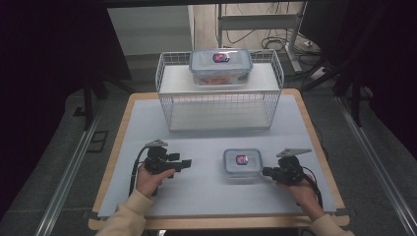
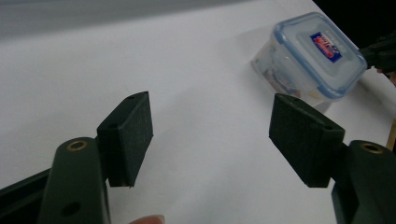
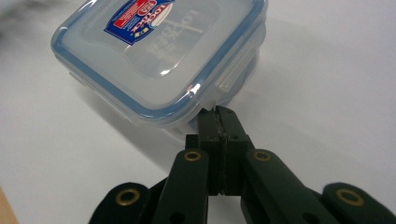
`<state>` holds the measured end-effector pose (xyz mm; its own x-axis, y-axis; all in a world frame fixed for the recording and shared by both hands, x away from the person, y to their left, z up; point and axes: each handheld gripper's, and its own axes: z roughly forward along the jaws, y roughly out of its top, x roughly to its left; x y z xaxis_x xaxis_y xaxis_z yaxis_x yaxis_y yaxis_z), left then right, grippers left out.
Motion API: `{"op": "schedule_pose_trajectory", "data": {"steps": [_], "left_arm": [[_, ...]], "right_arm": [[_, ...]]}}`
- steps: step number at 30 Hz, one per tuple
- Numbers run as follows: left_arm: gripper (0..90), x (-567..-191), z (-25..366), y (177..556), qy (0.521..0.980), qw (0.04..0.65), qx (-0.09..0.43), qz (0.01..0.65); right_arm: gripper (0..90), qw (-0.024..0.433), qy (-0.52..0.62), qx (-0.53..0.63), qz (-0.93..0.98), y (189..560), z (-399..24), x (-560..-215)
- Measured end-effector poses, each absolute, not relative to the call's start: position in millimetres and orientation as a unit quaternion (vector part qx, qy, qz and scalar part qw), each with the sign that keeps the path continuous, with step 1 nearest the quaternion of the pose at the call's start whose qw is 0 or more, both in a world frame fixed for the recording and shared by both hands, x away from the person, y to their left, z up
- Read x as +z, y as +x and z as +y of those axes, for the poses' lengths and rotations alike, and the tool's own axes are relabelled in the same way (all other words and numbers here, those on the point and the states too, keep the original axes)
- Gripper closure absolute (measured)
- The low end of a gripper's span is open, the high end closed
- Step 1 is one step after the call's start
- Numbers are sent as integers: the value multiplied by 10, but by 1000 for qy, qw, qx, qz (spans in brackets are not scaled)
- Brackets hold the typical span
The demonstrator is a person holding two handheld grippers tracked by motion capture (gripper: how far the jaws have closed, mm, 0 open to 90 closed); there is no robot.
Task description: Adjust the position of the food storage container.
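Note:
A small clear container (image 1: 241,162) with a blue-rimmed lid and a red-and-blue label sits on the white table mat, right of centre. My right gripper (image 1: 266,171) is shut, its tips touching the container's right side; in the right gripper view the closed jaws (image 3: 218,115) press against a corner of the container (image 3: 159,51) just below the lid rim. My left gripper (image 1: 185,163) is open to the container's left and apart from it. In the left gripper view it (image 2: 210,135) has nothing between its pads, and the container (image 2: 312,53) lies farther off at the upper right.
A white wire rack (image 1: 220,98) stands at the back of the table, with a larger lidded container (image 1: 221,65) on its top shelf. The white mat (image 1: 206,191) covers the wooden table top. Dark floor and metal rails flank the table.

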<state>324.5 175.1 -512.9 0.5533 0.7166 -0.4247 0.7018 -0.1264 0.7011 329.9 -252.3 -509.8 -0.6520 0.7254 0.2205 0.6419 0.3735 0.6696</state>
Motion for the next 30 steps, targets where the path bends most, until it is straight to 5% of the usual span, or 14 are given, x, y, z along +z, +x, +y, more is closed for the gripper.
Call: {"op": "schedule_pose_trajectory", "data": {"steps": [16, 30], "left_arm": [[306, -5143, 1767, 3248, 749, 462, 8, 476], [306, -5130, 1787, 3241, 743, 465, 14, 481]], "right_arm": [[894, 37, 397, 384, 833, 3539, -1997, -5185], [894, 44, 404, 402, 820, 3550, -2144, -5104]]}}
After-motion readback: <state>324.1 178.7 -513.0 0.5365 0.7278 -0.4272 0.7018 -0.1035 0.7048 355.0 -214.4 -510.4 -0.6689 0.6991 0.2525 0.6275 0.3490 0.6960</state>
